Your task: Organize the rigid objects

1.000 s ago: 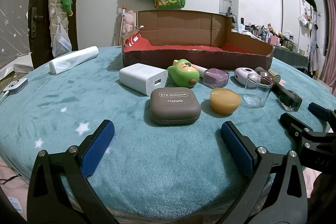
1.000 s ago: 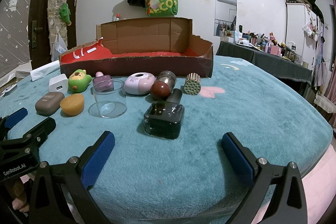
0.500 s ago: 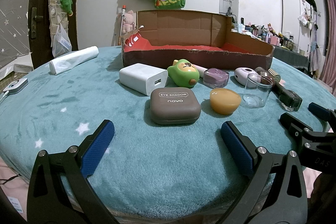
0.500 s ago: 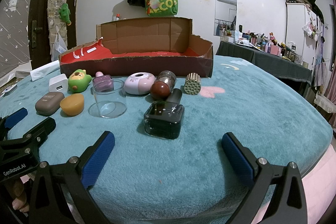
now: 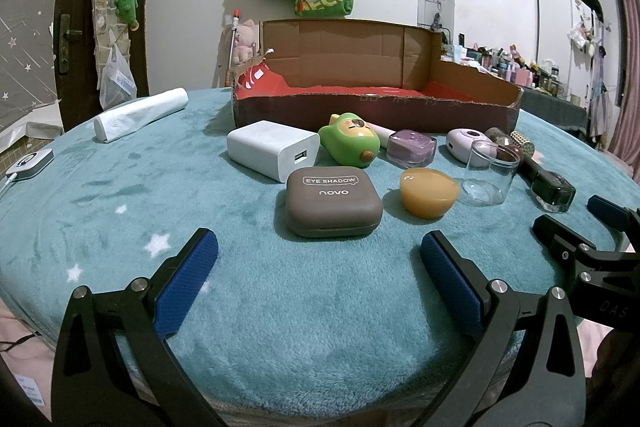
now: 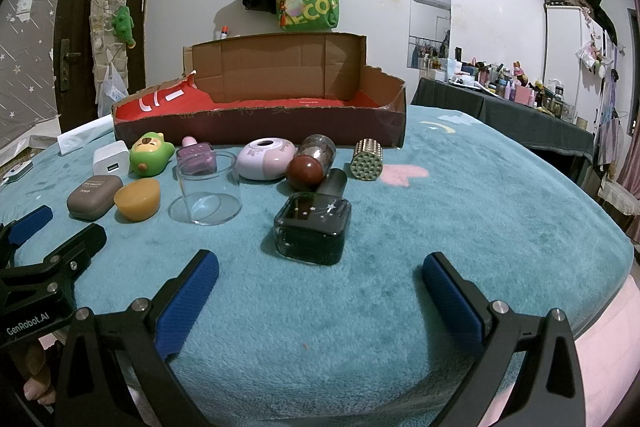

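Note:
Several small objects lie on the teal blanket in front of an open cardboard box [image 5: 376,113] with a red inside. In the left wrist view: a white charger [image 5: 272,149], a green toy [image 5: 350,145], a brown eye-shadow case [image 5: 332,205], an orange piece [image 5: 428,193], a clear cup [image 5: 490,171]. My left gripper [image 5: 320,259] is open and empty, just short of the case. My right gripper [image 6: 320,279] is open and empty, just short of a dark glass bottle [image 6: 314,227]. A pink case [image 6: 266,159], a brown ball [image 6: 306,173] and a studded cylinder [image 6: 366,161] lie behind it.
A white roll [image 5: 140,115] lies at the far left of the blanket and a small white device [image 5: 30,163] at its left edge. A cluttered dark table [image 6: 504,111] stands at the right. The blanket's edge drops off near both grippers.

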Action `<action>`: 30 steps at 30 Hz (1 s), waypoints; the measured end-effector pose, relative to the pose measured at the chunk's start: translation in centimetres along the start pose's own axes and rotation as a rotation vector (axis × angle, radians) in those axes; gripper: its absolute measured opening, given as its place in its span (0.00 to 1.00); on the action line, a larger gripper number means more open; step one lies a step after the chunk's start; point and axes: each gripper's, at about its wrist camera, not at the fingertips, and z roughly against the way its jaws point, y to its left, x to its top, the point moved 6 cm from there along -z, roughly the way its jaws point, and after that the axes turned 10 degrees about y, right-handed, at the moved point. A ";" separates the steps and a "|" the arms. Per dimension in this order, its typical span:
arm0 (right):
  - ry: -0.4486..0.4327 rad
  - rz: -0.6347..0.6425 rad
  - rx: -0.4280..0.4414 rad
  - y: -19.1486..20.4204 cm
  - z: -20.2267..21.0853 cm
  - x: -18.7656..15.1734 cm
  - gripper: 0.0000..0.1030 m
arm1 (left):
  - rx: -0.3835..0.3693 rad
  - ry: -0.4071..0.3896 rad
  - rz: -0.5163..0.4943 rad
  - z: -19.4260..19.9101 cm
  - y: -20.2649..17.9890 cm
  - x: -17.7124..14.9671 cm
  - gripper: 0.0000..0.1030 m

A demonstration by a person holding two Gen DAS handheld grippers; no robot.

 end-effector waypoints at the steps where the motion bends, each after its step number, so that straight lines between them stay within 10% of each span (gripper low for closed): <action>1: 0.000 0.000 0.000 0.0 0.0 0.0 1.00 | 0.000 0.000 0.000 0.0 0.0 0.0 1.00; 30: 0.070 -0.028 -0.015 -0.9 -1.0 3.4 1.00 | -0.026 0.151 -0.003 -1.3 1.7 3.9 1.00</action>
